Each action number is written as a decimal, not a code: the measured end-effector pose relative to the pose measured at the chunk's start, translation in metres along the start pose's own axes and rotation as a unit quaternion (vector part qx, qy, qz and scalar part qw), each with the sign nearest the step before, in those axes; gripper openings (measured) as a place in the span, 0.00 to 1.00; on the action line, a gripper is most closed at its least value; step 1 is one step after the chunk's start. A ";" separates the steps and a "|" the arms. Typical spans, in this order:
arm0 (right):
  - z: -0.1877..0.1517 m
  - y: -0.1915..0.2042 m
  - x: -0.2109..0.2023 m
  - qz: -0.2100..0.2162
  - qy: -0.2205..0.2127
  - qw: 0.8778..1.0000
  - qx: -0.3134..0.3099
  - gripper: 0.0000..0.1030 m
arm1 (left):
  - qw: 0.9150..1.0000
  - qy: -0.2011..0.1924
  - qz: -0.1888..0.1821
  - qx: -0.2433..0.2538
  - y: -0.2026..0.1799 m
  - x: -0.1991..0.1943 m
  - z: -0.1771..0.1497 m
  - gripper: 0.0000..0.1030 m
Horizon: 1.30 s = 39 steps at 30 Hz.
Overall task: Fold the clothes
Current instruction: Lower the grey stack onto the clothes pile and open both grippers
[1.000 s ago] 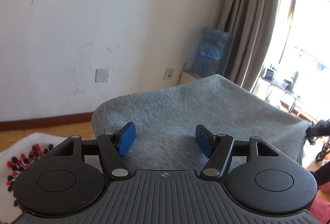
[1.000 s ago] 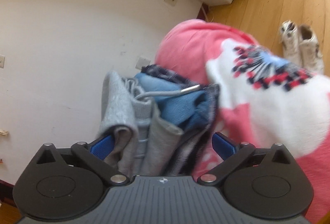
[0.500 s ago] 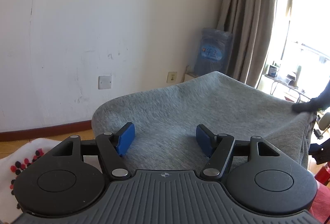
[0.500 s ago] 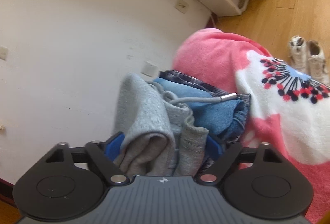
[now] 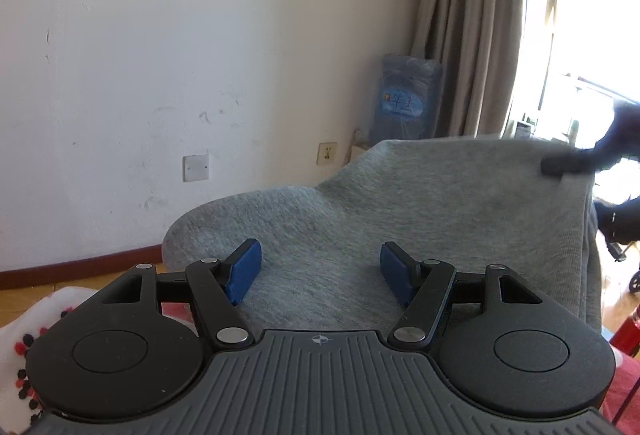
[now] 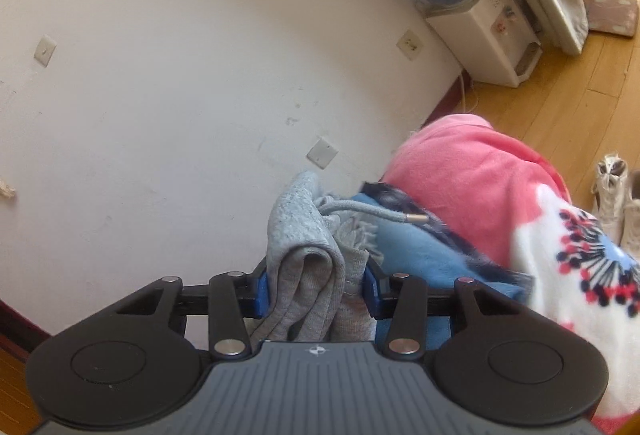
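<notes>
A grey sweat garment (image 5: 400,219) is stretched out ahead of my left gripper (image 5: 320,271), which is open; the cloth runs past and below its blue pads (image 5: 244,271) without being pinched. At the garment's far right corner a dark gripper (image 5: 568,163) holds the cloth up. In the right wrist view my right gripper (image 6: 316,291) is shut on a bunched fold of the grey garment (image 6: 304,235). A drawstring with a metal tip (image 6: 416,218) hangs out beside it.
Blue cloth (image 6: 420,255) and a dark plaid piece (image 6: 400,195) lie on a pink and white patterned blanket (image 6: 480,175). A water dispenser (image 6: 488,31) stands at the wall by a curtain (image 5: 468,27). White shoes (image 6: 612,195) sit on the wooden floor.
My right gripper closed from open onto the bunched grey garment and lifted it. In the left view the garment's right edge rose, with a dark gripper now gripping its corner.
</notes>
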State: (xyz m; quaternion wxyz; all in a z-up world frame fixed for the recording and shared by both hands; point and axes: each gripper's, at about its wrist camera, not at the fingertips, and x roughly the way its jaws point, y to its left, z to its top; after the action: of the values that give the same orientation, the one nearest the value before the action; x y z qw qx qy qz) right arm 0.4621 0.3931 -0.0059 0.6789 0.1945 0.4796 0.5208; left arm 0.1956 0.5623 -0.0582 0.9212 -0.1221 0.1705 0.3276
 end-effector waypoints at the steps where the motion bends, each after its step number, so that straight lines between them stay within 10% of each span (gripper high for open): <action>1: -0.004 -0.013 0.000 -0.001 -0.002 1.000 0.015 0.46 | 1.000 -0.002 -0.002 0.007 -0.001 0.000 -0.001 0.64; 8: -0.049 -0.072 -0.021 0.054 -0.057 0.992 0.096 0.43 | 0.997 -0.008 -0.032 0.069 -0.014 0.001 -0.003 0.65; 16: -0.058 -0.074 -0.026 0.051 -0.083 0.990 0.105 0.51 | 0.997 0.003 -0.065 0.033 0.000 -0.003 0.004 0.65; 24: -0.027 0.004 -0.059 -0.016 -0.134 0.985 -0.109 0.52 | 0.992 -0.011 -0.079 -0.097 0.047 -0.013 0.034 0.66; 32: -0.037 0.003 0.010 -0.093 -0.106 0.977 -0.161 0.09 | 0.994 0.027 -0.043 -0.101 0.050 0.024 0.015 0.65; 39: -0.043 -0.008 -0.006 -0.102 -0.121 0.974 -0.161 0.11 | 0.995 0.031 -0.049 -0.080 0.046 0.022 0.014 0.66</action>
State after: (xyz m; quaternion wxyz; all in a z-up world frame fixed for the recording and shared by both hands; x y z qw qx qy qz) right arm 0.4295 0.3752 -0.0290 0.8038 0.0944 0.3213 0.4916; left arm 0.1845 0.6142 -0.0593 0.9178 -0.2133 0.1659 0.2911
